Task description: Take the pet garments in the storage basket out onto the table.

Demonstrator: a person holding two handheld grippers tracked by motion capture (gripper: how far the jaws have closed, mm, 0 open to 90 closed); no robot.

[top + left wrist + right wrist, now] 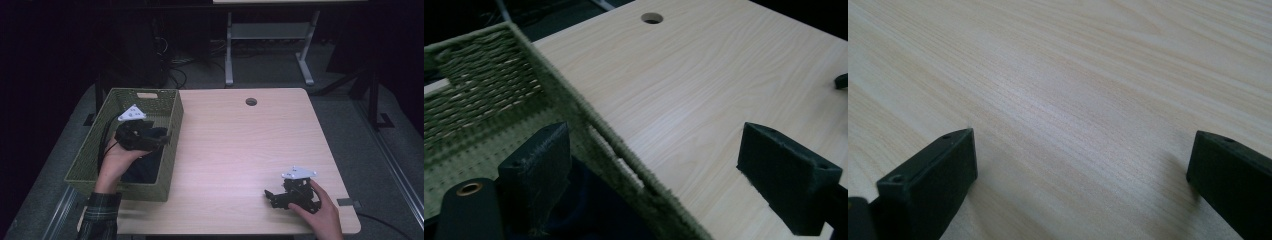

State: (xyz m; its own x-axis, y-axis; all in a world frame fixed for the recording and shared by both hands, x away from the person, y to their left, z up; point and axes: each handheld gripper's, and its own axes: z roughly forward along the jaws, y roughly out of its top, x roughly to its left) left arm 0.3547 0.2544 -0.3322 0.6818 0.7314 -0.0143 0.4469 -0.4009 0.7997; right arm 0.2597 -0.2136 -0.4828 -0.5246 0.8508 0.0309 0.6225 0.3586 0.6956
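High view, left gripper (pixel 162 140): over the green basket (pixel 172 132), jaws wide, holding nothing.
Left gripper view, dark cloth (pixel 589 205): lies in the basket, directly under and behind the near jaw; the basket's wall passes between the two jaws.
Right gripper (pixel 272 197): rests low on the table (pixel 240 145), jaws wide, bare wood between them.
Progress: the cloth seems already placed in the basket and released; probably what remains is drawing the left gripper away.
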